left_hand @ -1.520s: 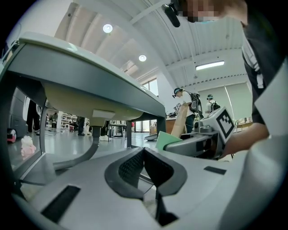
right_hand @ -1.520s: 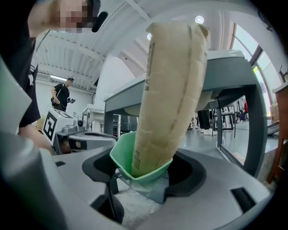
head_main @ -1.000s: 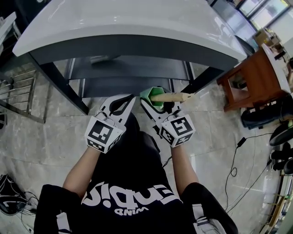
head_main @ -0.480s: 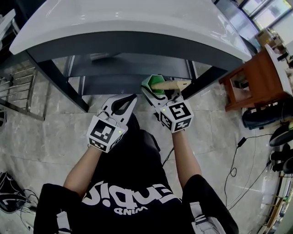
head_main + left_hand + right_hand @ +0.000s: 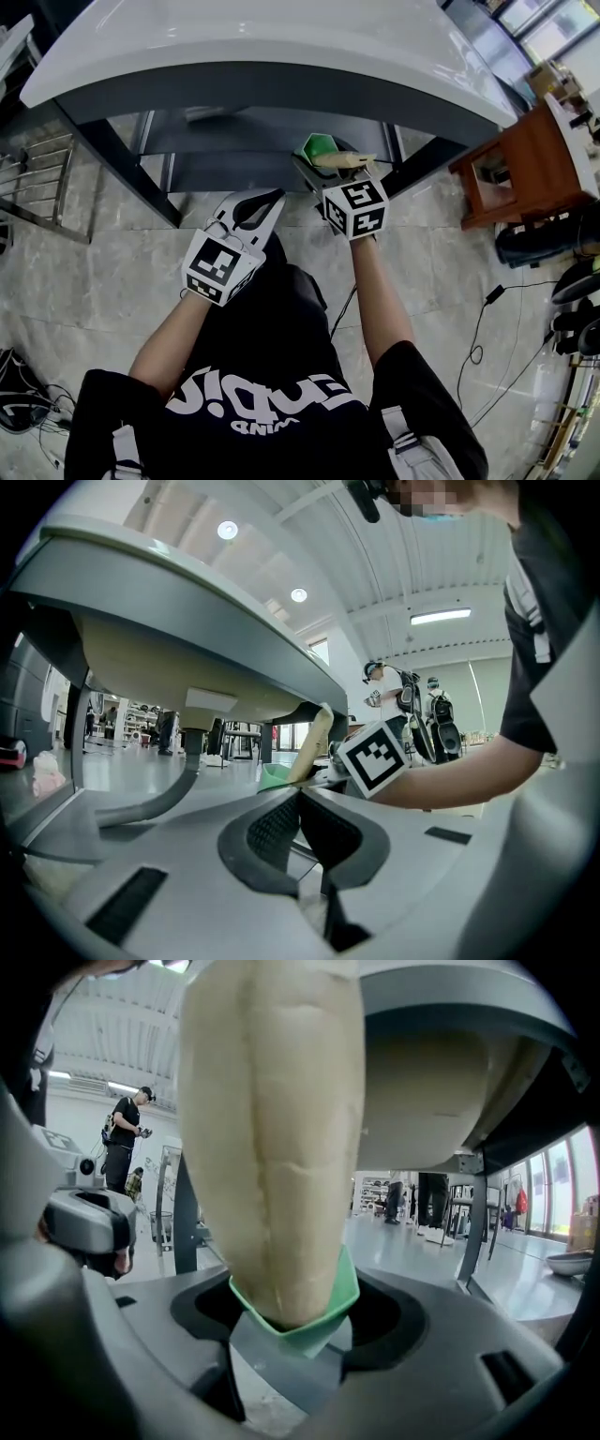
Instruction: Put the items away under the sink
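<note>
1. Item: a green cup-shaped piece with a cream handle (image 5: 272, 1147). It is clamped in the right gripper (image 5: 323, 176), jaws pressing on the green part, handle rising tilted above them.
2. It sits over the near edge of the dark shelf (image 5: 234, 173) under the sink (image 5: 262, 47), right of centre. Looks not set down yet.
3. Left gripper (image 5: 265, 204) is empty, jaws closed together, near and left of the item, apart from the shelf.
4. Risk: the handle top looks close to the sink's underside. Pushing farther in at this tilt could knock it and twist the item in the jaws.
5. Risk: the grip is on the green base only, so it's probably top-heavy. Letting go before it rests on the shelf likely tips it off the near edge.
6. Risk: frame leg (image 5: 422, 155) stands just right. Drifting right could snag the handle.
</note>
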